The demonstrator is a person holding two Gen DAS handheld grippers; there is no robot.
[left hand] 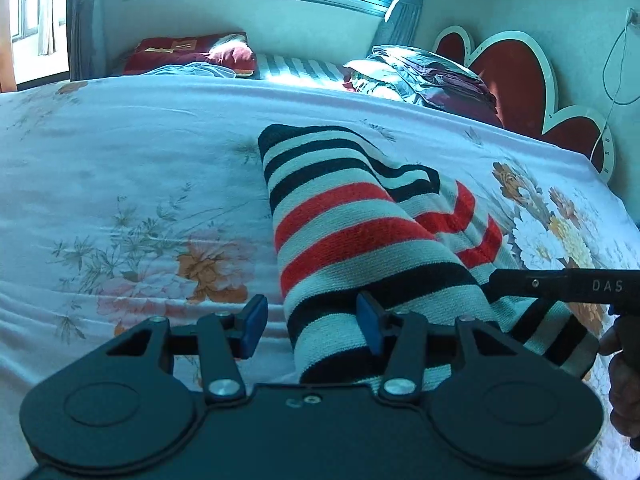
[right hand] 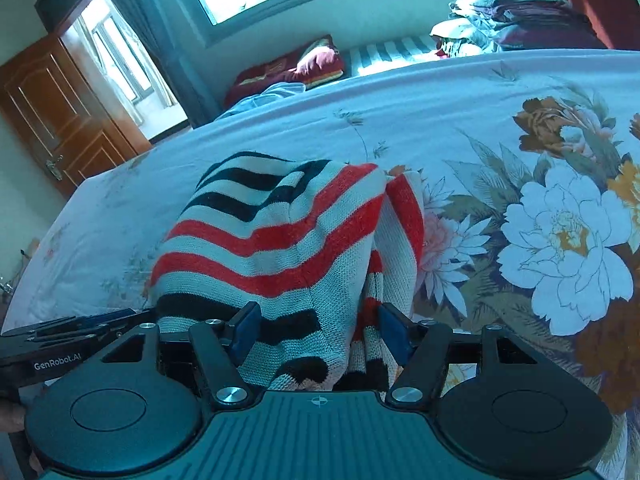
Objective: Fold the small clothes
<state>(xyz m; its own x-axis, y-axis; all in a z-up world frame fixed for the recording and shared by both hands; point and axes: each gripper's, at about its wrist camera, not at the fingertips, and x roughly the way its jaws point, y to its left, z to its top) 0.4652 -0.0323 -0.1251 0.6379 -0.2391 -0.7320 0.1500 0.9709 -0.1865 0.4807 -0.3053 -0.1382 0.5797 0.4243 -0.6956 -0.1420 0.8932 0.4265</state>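
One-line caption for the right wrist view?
Right gripper open around striped knit on the floral bedsheet.

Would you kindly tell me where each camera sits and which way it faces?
Left wrist: on the left gripper, angled down over the striped sweater toward the window; right gripper and a hand at right.
Right wrist: on the right gripper, over the sweater toward the door; left gripper at left.
Shared: sweater, floral bedsheet, window.

A floral bedsheet [left hand: 140, 168] covered the bed; folded bedding [left hand: 432, 76] lay at its far edge, near a red headboard [left hand: 516, 80]
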